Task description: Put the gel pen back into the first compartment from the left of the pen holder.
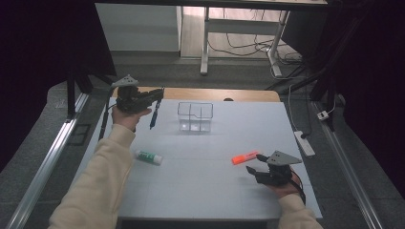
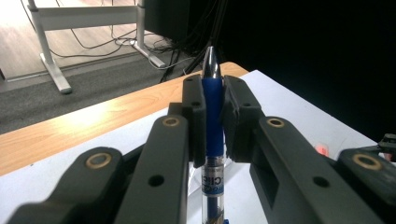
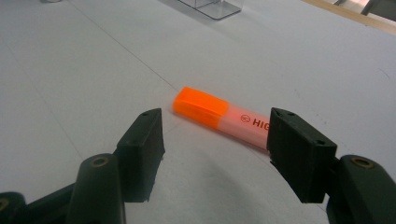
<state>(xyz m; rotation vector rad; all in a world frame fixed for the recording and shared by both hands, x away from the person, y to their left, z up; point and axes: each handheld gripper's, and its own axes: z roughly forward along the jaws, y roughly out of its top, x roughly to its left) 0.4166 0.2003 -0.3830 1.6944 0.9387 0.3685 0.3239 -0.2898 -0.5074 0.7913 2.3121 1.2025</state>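
My left gripper is raised over the table's far left and is shut on a blue pen that hangs down from its jaws. In the left gripper view the pen is clamped upright between the pads, its metal tip above them. A clear plastic organiser box stands just right of the pen. My right gripper rests low at the front right, open, with an orange highlighter lying on the table just beyond its jaws. The highlighter lies flat ahead of the open fingers, untouched.
A white and green glue stick lies on the white table cover near the left forearm. A wooden table edge runs along the back. Metal rails flank the table, and a power strip lies on the floor at right.
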